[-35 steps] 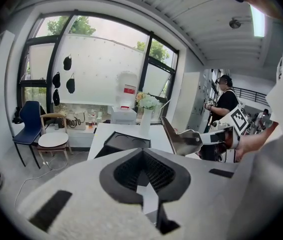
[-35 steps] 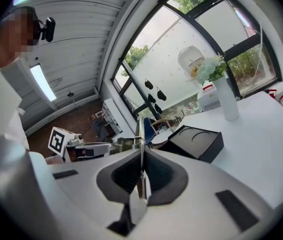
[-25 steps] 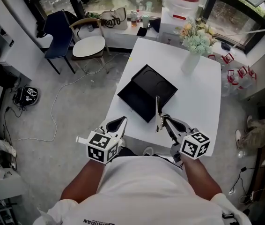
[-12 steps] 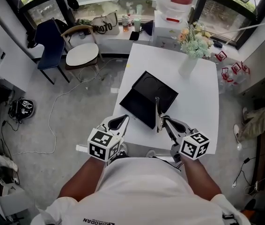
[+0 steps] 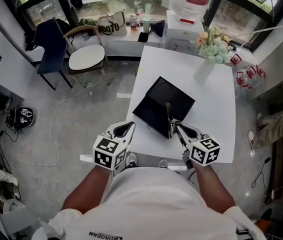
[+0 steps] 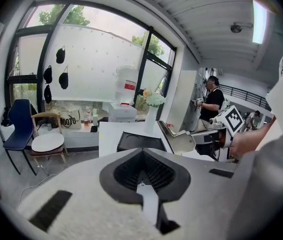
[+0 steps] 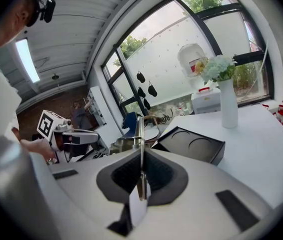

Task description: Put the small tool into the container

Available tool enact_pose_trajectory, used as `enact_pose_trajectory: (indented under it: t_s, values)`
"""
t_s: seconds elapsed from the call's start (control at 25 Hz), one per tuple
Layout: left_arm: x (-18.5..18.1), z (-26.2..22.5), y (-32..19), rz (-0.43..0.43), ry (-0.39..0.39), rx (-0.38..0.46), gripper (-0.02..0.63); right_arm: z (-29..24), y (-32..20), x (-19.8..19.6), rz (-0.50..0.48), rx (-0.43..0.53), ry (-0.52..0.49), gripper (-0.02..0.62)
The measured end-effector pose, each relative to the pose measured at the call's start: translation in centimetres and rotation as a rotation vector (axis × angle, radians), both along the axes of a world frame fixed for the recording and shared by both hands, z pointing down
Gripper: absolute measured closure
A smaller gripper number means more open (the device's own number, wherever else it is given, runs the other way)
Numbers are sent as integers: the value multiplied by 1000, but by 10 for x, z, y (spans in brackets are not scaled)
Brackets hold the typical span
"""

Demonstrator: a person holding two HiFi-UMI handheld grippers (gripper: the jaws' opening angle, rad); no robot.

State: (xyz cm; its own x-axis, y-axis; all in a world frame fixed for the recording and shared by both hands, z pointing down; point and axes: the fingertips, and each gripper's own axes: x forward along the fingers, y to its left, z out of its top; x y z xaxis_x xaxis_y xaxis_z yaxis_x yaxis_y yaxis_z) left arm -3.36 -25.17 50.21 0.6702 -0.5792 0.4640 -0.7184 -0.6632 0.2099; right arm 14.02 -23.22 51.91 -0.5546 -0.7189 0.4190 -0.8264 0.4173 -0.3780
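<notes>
A black container (image 5: 167,102) with two round recesses lies on the white table (image 5: 209,114). My right gripper (image 5: 174,127) hovers over the table's near edge, shut on a slim metal tool (image 5: 168,118) that points up and away over the container's near corner. In the right gripper view the tool (image 7: 140,134) stands upright between the closed jaws, with the container (image 7: 194,145) just beyond. My left gripper (image 5: 130,127) hangs off the table's left side, shut with nothing in it. From the left gripper view, the container (image 6: 141,141) lies ahead and the tool (image 6: 174,138) is at the right.
A white vase of flowers (image 5: 207,59) stands at the table's far right. Beyond the table are a water dispenser (image 5: 194,1) and a low shelf. A chair with a round white seat (image 5: 86,58) and a blue chair (image 5: 49,41) stand to the left. A cable (image 5: 56,119) trails on the floor.
The head view has shifted a little. Both grippers keep nearly the same pose, and the right one holds the tool as before.
</notes>
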Motion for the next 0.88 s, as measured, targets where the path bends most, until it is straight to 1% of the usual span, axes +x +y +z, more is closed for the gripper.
enact_pose_trajectory:
  t_s: [0.24,0.36,0.44,0.56,0.68,0.88]
  values:
    - [-2,3,-8,30,-12,-1,597,3,-11,1,22,-6,18,586]
    - [1,6,-10,44,-19,-8,597,6,-19,1,8,-12,63,586]
    - [2,10,-8,48,-21,-17,597,15,-22,-1,-20,-33,141,586]
    - [0,15,-6,46,-20,-28,597,35,-27,-10,-93,-58,327,586]
    - [-1,16,-4,42,-17,-33,597,54,-38,-20,-168,-59,502,586]
    - [-6,18,1,40,-16,-46,597,79,-59,-40,-255,-62,696,586]
